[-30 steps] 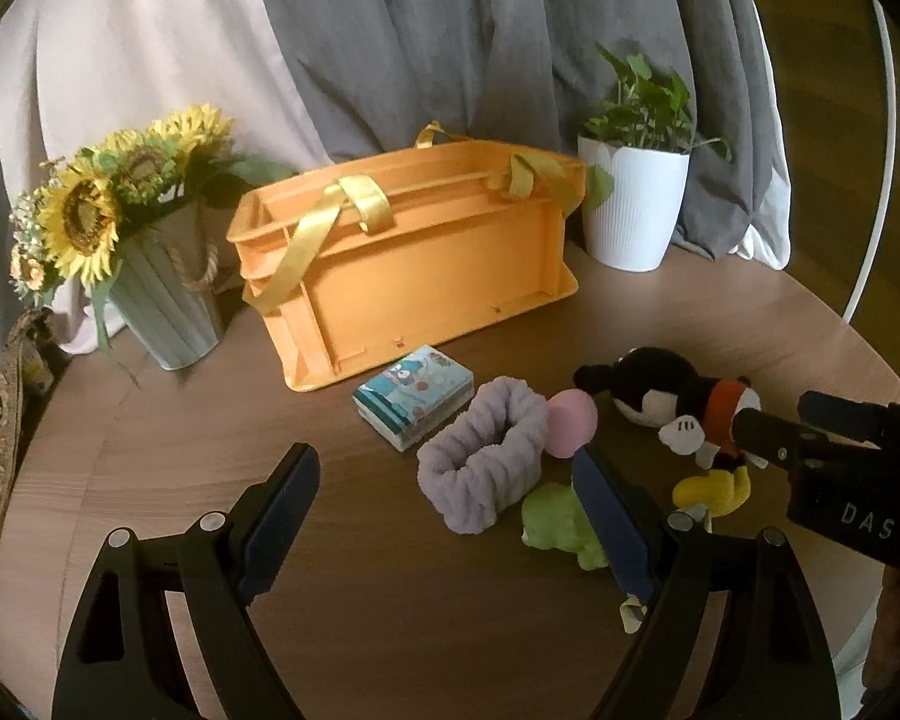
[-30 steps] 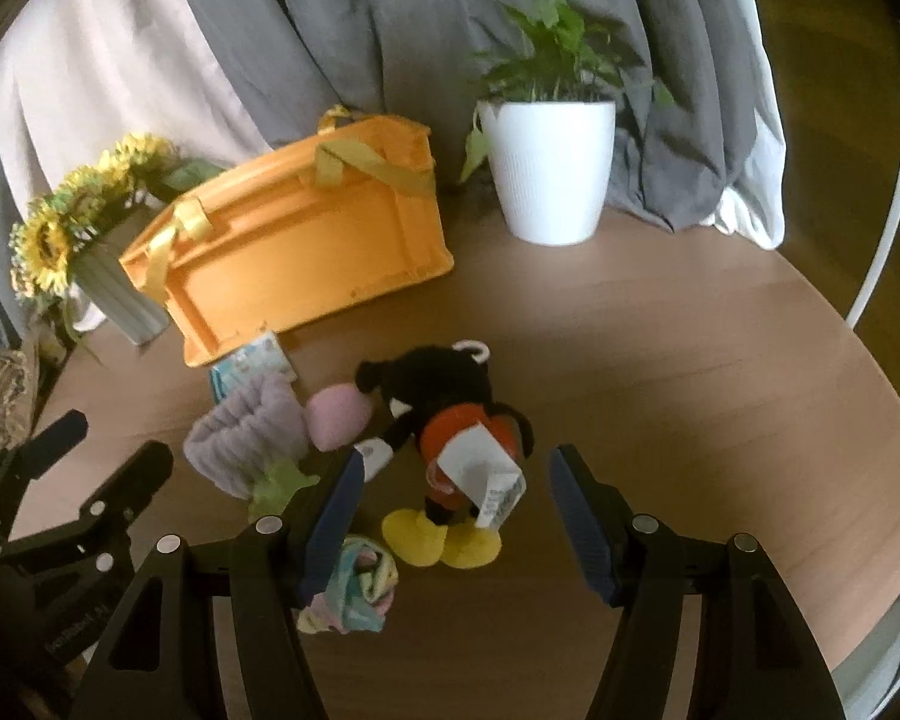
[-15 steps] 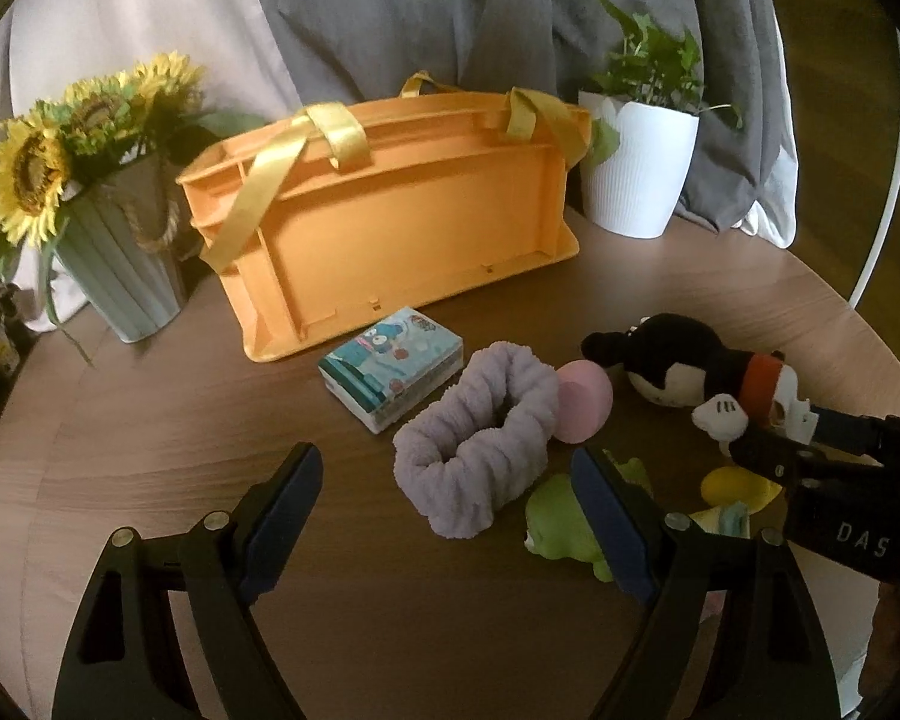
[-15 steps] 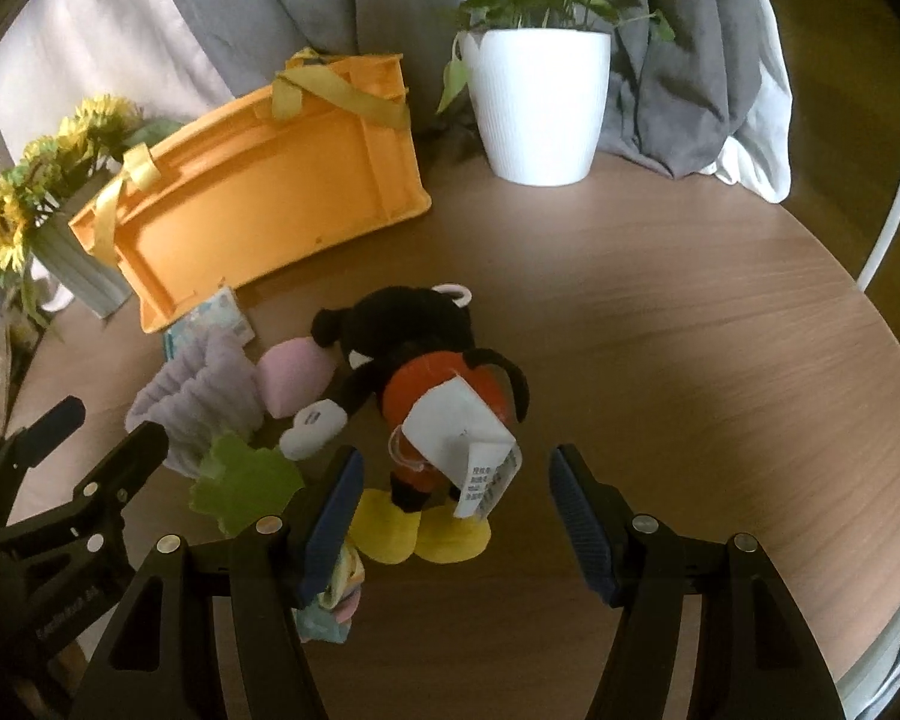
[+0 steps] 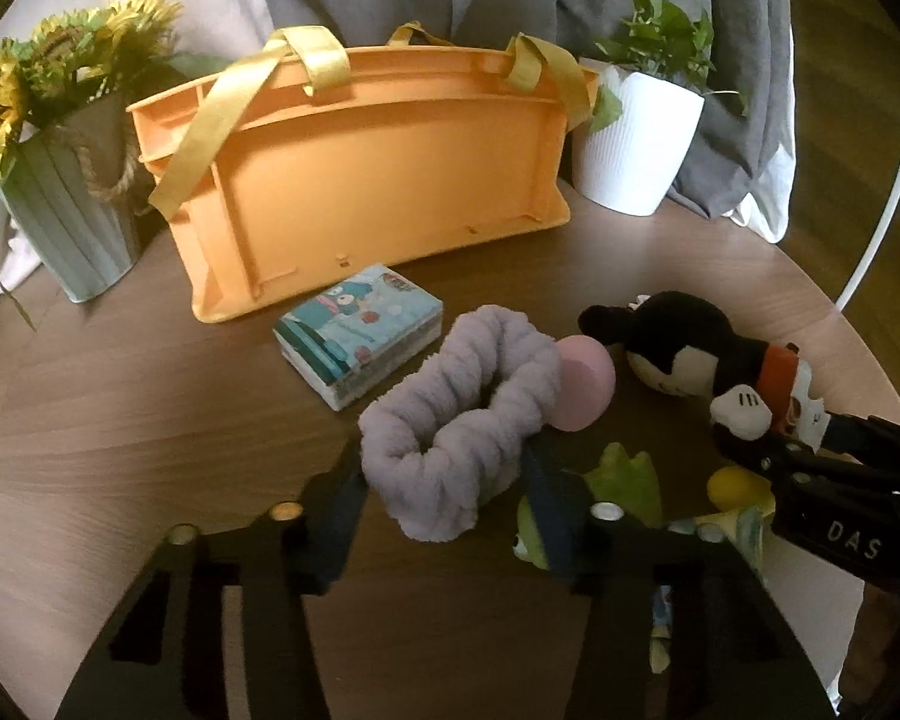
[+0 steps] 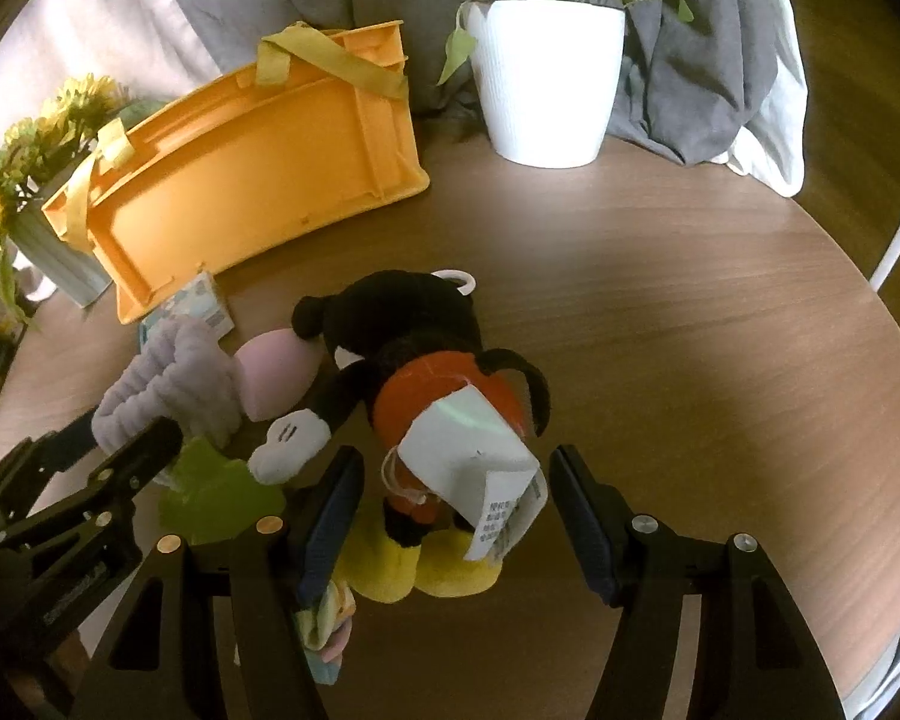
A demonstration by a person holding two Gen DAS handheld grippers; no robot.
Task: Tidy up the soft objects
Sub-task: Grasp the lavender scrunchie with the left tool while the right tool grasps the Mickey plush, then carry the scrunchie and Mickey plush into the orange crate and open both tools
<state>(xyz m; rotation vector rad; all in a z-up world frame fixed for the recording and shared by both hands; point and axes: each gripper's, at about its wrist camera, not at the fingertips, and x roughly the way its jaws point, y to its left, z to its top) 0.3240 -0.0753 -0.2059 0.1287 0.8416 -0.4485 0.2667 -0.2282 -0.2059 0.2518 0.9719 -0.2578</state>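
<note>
Over table: left gripper (image 5: 444, 480) straddles purple scrunchie (image 5: 456, 414); right gripper (image 6: 456, 516) straddles mouse plush (image 6: 426, 372).

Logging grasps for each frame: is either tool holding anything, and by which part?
Nothing held. Left tool straddles the purple headband; right tool straddles the plush.

Toys crowd left; table (image 6: 690, 312) right seems open.

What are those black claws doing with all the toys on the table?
Someone is tidying soft things with a claw in each hand. The left claw is open around the fuzzy purple headband. The right claw is open around the Mickey Mouse plush, near its yellow feet. Neither has squeezed yet. The orange storage basket waits behind them, tipped on its side.
</note>
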